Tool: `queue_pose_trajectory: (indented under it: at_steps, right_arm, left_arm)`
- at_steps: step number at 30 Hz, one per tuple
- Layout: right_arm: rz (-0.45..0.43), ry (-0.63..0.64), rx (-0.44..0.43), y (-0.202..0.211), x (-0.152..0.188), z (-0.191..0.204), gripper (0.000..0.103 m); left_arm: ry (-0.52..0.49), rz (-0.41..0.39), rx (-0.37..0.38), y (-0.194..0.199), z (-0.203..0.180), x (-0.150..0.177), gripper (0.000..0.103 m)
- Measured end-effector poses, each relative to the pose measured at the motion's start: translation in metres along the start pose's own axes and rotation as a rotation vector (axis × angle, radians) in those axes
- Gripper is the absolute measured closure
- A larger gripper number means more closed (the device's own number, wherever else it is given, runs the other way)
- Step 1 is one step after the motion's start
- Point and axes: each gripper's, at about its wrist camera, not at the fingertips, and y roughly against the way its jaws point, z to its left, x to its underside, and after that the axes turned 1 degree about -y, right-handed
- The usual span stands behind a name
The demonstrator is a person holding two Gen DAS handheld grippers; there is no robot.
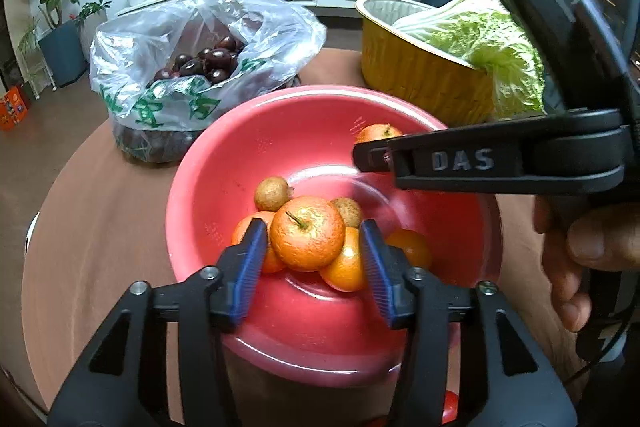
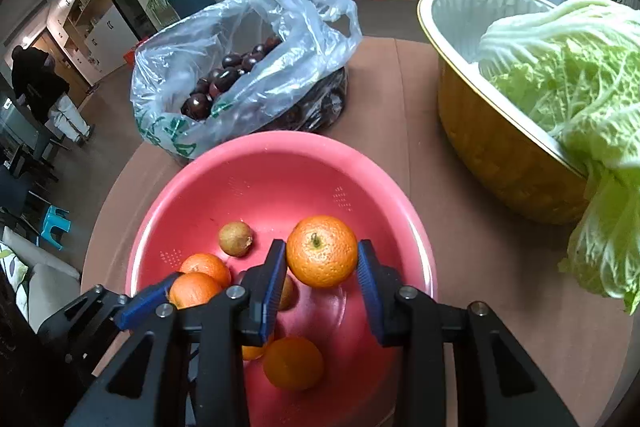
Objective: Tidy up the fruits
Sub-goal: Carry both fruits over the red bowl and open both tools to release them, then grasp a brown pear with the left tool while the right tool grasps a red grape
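Note:
A pink bowl (image 1: 188,187) (image 2: 160,219) on the round brown table holds several oranges and two small brown fruits (image 1: 271,193) (image 2: 236,238). My left gripper (image 1: 313,225) stands open low in the bowl. An orange (image 1: 307,233) rests on the pile between its blue pads, with a gap at the right pad. My right gripper (image 2: 321,245) is shut on another orange (image 2: 322,251) and holds it above the bowl's far side. From the left wrist that held orange (image 1: 376,133) peeks out behind the right gripper's black finger.
A clear plastic bag of dark round fruits (image 1: 208,63) (image 2: 224,83) lies behind the bowl. A gold foil basin (image 1: 420,75) (image 2: 500,147) with a napa cabbage (image 1: 492,43) (image 2: 568,79) stands at the right. A hand (image 1: 580,247) holds the right gripper's handle.

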Motion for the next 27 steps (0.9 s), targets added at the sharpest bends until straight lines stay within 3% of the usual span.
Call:
queue_pose_trajectory:
  at_steps: [3,7,14,22,24,27]
  right_arm:
    - [0.004,-0.006,0.003,-0.002,-0.001,0.001,0.064]
    - [0.008,-0.017,0.006,-0.003,-0.002,0.002,0.064]
    - [-0.006,-0.035,0.001,0.003,-0.004,0.002,0.056]
    - [-0.073,-0.073,-0.033,0.043,0.008,-0.004,0.054]
    - [-0.097,-0.090,-0.042,0.057,0.016,-0.006,0.051]
    - [-0.133,-0.099,-0.055,0.080,0.036,-0.009,0.047]
  left_arm:
    - [-0.004,-0.006,-0.010,0.001,-0.001,0.001,0.045]
    - [0.002,-0.008,-0.022,0.002,0.000,0.002,0.041]
    - [0.018,-0.012,-0.004,0.010,0.002,0.005,0.040]
    - [0.058,-0.044,0.012,0.038,0.009,0.014,0.040]
    - [0.064,-0.051,0.010,0.047,0.010,0.018,0.032]
    - [0.074,-0.059,0.017,0.062,0.012,0.029,0.031]
